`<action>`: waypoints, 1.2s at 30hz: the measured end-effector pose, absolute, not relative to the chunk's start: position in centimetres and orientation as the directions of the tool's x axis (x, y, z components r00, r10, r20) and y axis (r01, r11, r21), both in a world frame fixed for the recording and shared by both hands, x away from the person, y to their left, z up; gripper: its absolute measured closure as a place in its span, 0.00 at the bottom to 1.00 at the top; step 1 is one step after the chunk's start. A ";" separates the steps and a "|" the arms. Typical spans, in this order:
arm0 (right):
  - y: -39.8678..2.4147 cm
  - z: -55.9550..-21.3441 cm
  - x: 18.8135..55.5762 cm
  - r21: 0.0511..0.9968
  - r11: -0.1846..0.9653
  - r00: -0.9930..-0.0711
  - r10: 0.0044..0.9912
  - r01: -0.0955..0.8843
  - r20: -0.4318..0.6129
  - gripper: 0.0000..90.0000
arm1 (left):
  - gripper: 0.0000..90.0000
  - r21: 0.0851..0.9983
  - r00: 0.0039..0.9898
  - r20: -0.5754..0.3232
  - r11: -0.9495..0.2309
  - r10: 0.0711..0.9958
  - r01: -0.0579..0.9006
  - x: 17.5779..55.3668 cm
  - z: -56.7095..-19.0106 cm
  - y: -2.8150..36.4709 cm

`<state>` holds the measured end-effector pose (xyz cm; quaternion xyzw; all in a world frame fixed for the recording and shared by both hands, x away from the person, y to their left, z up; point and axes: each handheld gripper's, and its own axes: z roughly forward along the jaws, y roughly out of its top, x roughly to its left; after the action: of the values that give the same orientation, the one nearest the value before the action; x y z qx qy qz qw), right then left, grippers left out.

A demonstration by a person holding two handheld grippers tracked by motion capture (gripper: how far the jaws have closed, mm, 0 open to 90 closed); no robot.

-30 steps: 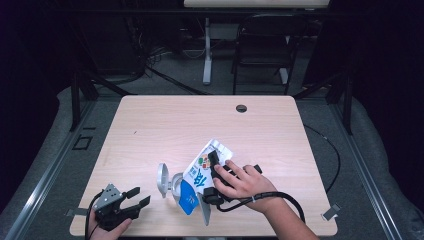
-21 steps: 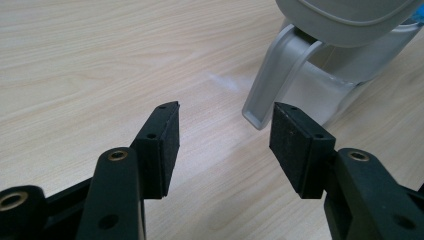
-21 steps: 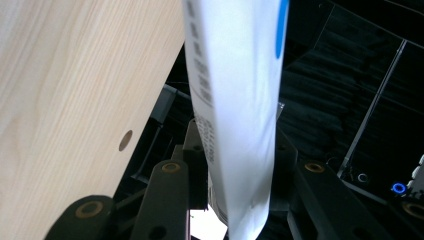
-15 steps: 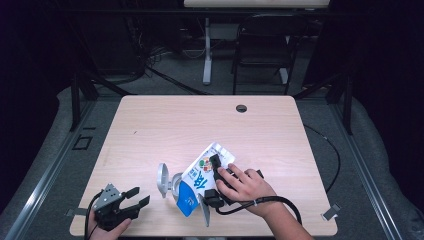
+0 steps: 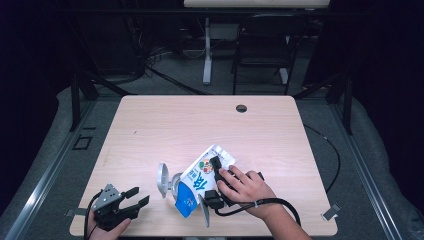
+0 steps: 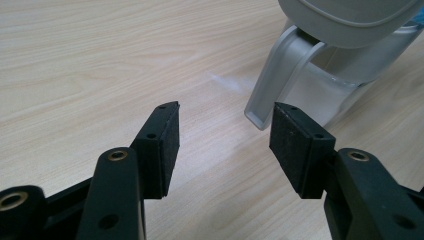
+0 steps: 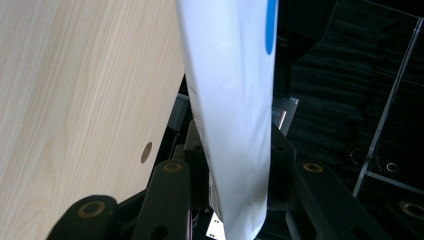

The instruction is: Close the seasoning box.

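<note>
The right gripper [image 5: 216,176] has just been closing and now clamps the white-and-blue refill pouch [image 5: 200,180], tipped over the clear plastic jug [image 5: 167,180] beside it, seemingly to pour; left gripper [image 5: 134,196] gapes idle nearby.

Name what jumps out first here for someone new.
The white and blue pouch, tilted over a clear pitcher near the table's front edge, clamped in the right tongs. Next, the left tongs at the front left corner, open, aimed at the pitcher's grey handle.
</note>
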<state>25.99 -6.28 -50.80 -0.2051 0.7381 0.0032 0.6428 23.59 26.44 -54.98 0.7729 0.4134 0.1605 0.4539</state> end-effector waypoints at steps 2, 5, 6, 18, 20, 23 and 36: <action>-6.2 -50.8 26.0 -0.267 0.916 -0.090 -0.306 -0.299 -0.948 0.79 | 0.51 0.836 0.609 -0.126 -0.247 0.783 0.489 23.6 -55.0 26.5; -6.3 -50.8 25.9 -0.270 0.916 -0.089 -0.308 -0.297 -0.947 0.79 | 0.51 0.838 0.606 -0.127 -0.242 0.785 0.489 23.6 -55.0 26.5; -6.3 -50.9 25.9 -0.271 0.915 -0.090 -0.310 -0.299 -0.946 0.79 | 0.51 0.838 0.606 -0.126 -0.243 0.786 0.489 23.6 -55.0 26.5; -6.6 -51.1 25.7 -0.214 0.932 -0.118 -0.258 -0.293 -0.959 0.79 | 0.51 0.838 0.609 -0.123 -0.246 0.784 0.487 23.6 -55.0 26.5; -6.6 -51.0 25.6 -0.202 0.936 -0.126 -0.247 -0.290 -0.961 0.79 | 0.51 0.837 0.604 -0.125 -0.243 0.787 0.490 23.5 -55.0 26.5; -6.8 -51.2 25.6 -0.169 0.940 -0.135 -0.216 -0.298 -0.967 0.79 | 0.51 0.837 0.606 -0.121 -0.246 0.786 0.488 23.6 -55.0 26.5; -6.8 -51.5 25.5 -0.096 0.952 -0.166 -0.148 -0.290 -0.975 0.79 | 0.51 0.836 0.602 -0.129 -0.240 0.788 0.493 23.6 -55.1 26.6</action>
<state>25.53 -6.77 -51.50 -0.1438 0.7616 0.0560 0.6295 23.63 26.62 -55.10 0.7705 0.4154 0.1617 0.4556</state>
